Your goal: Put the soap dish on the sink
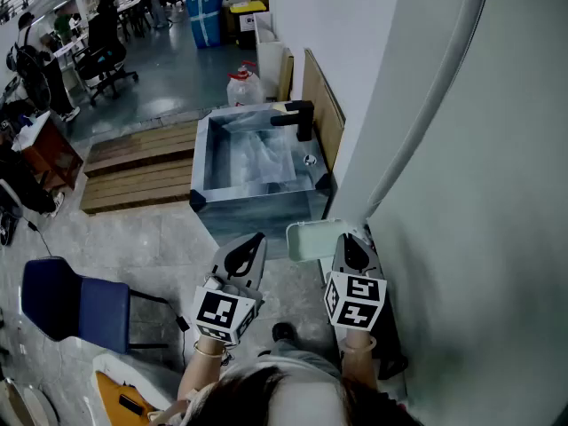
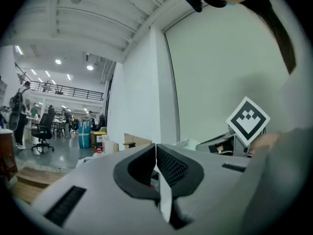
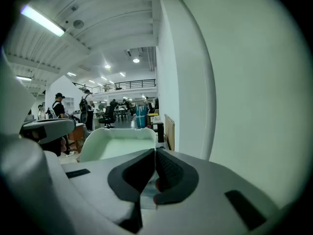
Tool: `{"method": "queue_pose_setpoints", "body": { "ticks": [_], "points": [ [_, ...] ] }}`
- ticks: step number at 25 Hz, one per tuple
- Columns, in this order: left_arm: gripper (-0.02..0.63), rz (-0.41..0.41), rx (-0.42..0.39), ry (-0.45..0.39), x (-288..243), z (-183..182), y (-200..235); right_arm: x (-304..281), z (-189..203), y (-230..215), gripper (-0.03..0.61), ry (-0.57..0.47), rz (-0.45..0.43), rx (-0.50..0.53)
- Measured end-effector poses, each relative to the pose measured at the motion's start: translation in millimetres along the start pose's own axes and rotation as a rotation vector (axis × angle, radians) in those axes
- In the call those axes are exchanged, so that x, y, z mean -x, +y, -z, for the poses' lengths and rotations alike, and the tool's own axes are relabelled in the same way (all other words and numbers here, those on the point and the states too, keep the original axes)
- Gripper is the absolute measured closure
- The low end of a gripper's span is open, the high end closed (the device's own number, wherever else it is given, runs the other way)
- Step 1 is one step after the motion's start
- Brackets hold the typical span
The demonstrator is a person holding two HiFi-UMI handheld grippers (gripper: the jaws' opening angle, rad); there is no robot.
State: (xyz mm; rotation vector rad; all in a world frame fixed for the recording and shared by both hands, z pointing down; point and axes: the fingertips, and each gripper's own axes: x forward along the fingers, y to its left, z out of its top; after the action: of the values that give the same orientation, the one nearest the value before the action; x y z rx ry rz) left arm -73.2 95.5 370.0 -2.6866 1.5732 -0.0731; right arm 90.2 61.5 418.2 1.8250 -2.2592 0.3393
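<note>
The pale green soap dish (image 1: 311,240) hangs in the air just short of the sink's near edge, held by its right end in my right gripper (image 1: 343,240), which is shut on it. In the right gripper view the soap dish (image 3: 117,144) juts out left of the jaws, hollow side up. The steel sink (image 1: 201,162) with its black faucet (image 1: 299,118) stands ahead against the wall. My left gripper (image 1: 252,242) is shut and empty, left of the dish; its closed jaws show in the left gripper view (image 2: 156,150).
A white wall (image 1: 461,202) runs close along my right. A wooden platform (image 1: 133,169) lies left of the sink, a plastic bottle (image 1: 244,87) and boards behind it. A blue chair (image 1: 75,304) stands at lower left. People and office chairs are far off.
</note>
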Motion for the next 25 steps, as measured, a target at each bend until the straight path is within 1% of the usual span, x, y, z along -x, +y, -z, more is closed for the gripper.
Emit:
{"method": "queue_pose_setpoints", "body": {
  "ticks": [6, 13, 19, 25],
  "points": [
    [0.604, -0.006, 0.002, -0.003, -19, 0, 4, -18, -5, -9, 0.549, -0.015, -0.001, 0.004],
    [0.604, -0.029, 0.001, 0.007, -36, 3, 7, -42, -9, -18, 0.549, -0.007, -0.028, 0.001],
    [0.604, -0.059, 0.001, 0.019, -48, 7, 19, -62, -9, -27, 0.549, 0.007, -0.034, -0.010],
    [0.604, -0.061, -0.002, 0.029, -63, 12, 27, -79, -7, -32, 0.550, 0.019, -0.033, -0.013]
  ]
}}
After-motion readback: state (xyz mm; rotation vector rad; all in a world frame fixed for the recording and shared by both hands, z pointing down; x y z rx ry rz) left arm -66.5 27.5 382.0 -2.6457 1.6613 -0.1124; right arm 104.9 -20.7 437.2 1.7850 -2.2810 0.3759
